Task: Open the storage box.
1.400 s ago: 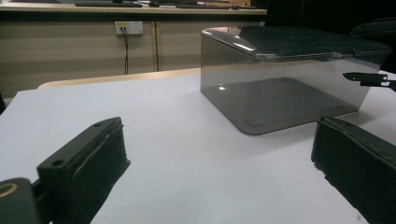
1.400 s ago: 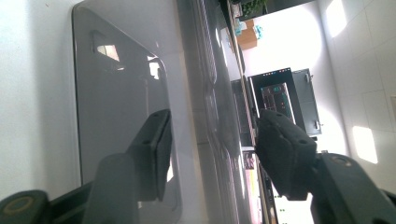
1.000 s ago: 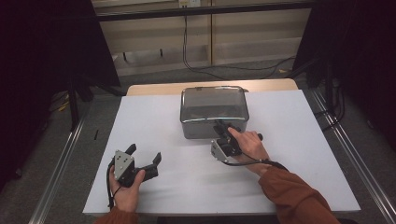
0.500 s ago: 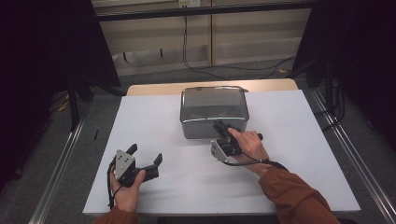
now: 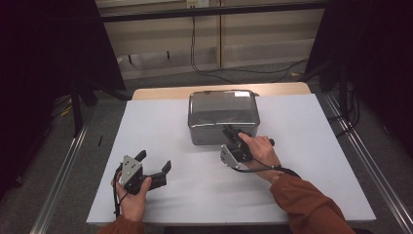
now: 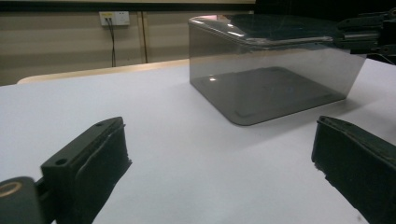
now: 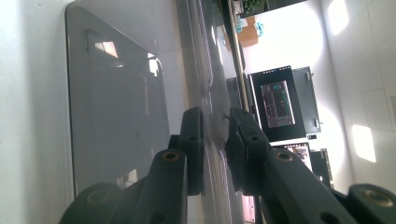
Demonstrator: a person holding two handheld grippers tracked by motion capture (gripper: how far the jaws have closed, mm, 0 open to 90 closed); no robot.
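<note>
Container [image 5: 223,114], a smoky translucent plastic box with rounded corners and a glossy, reflective surface, sat on the far middle part of the white table [image 5: 311,185], its far edge close to the bare wooden strip [image 5: 160,93] at the table's back. Nearest the person, the left gripper [image 5: 155,168] rested on the white surface at the near left, held in the left hand [image 5: 130,197]; its two black jaws stood spread wide with nothing between them, matte rubbery pads facing each other across bare table in the left gripper view [image 6: 198,154]. It lay well apart from the container. Farther in, the right gripper [image 5: 230,131] was held by the right hand [image 5: 260,151], rust-coloured sleeve [image 5: 311,207] behind it, at the container's near right corner. Right gripper jaws had just been closing and were pinched on the container's thin wall [image 7: 212,121], one pad on each face of it, as seen in the right gripper view [image 7: 215,133]. That wall looked smooth and mirror-like. A black cable [image 5: 277,169] trailed from the right gripper over the wrist. Beyond the table, a pale wall panel [image 5: 204,46] with dark cords [image 5: 194,44] hanging down, and a socket plate [image 6: 114,18] in the left gripper view.
</note>
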